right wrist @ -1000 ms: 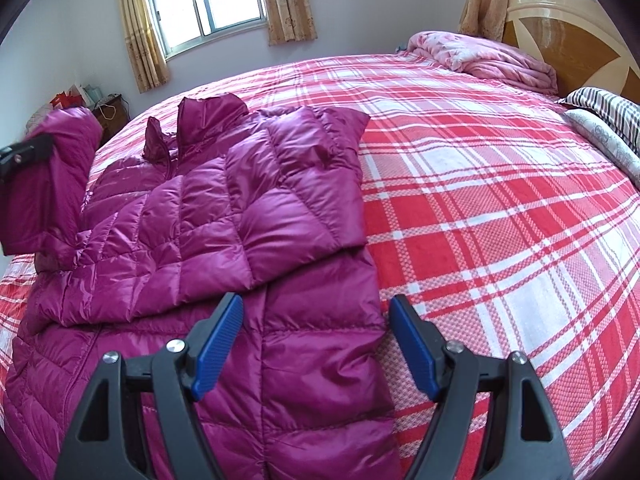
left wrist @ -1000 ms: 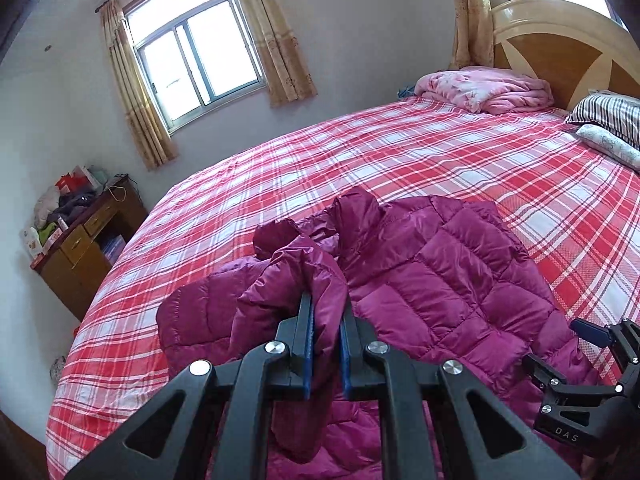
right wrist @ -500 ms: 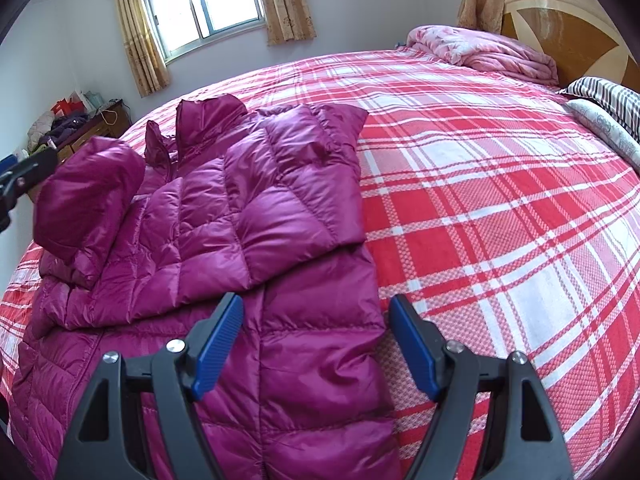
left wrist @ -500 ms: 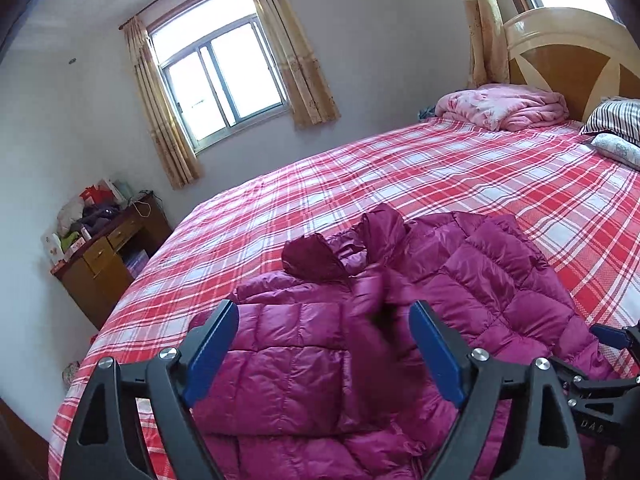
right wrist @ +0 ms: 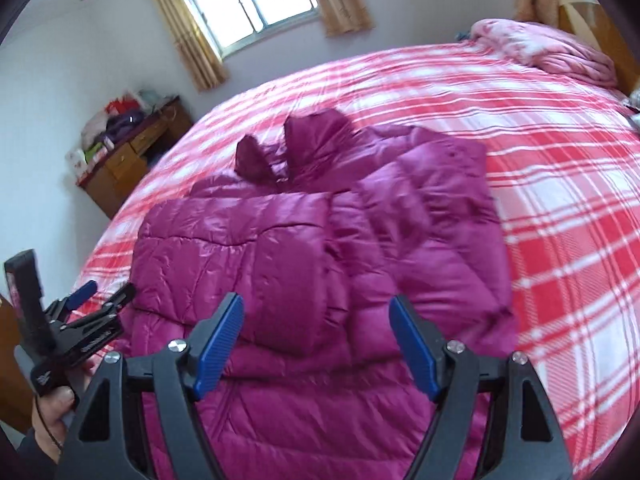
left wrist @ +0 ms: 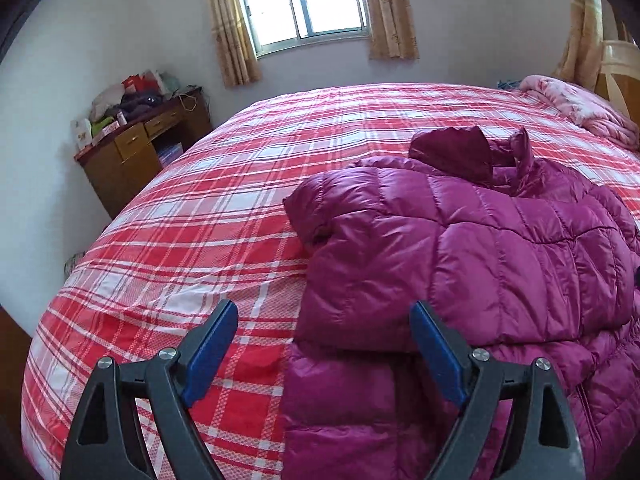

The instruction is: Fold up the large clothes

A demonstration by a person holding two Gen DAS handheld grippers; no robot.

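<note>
The magenta down jacket [left wrist: 480,264] lies flat on the bed's red plaid cover [left wrist: 192,248], sleeves folded in over the body, collar toward the window [left wrist: 304,0]. The left tool [left wrist: 324,344] stands open; its jaws opened within the last second and are empty, the blue pads straddling the jacket's near left edge without contact. The right tool [right wrist: 318,340] is open above the jacket's lower body; its jaws have just been closing slightly, gripping nothing. A wooden desk [left wrist: 136,152] with clutter stands against the wall. A pink quilt [right wrist: 540,48] lies near the headboard.
</note>
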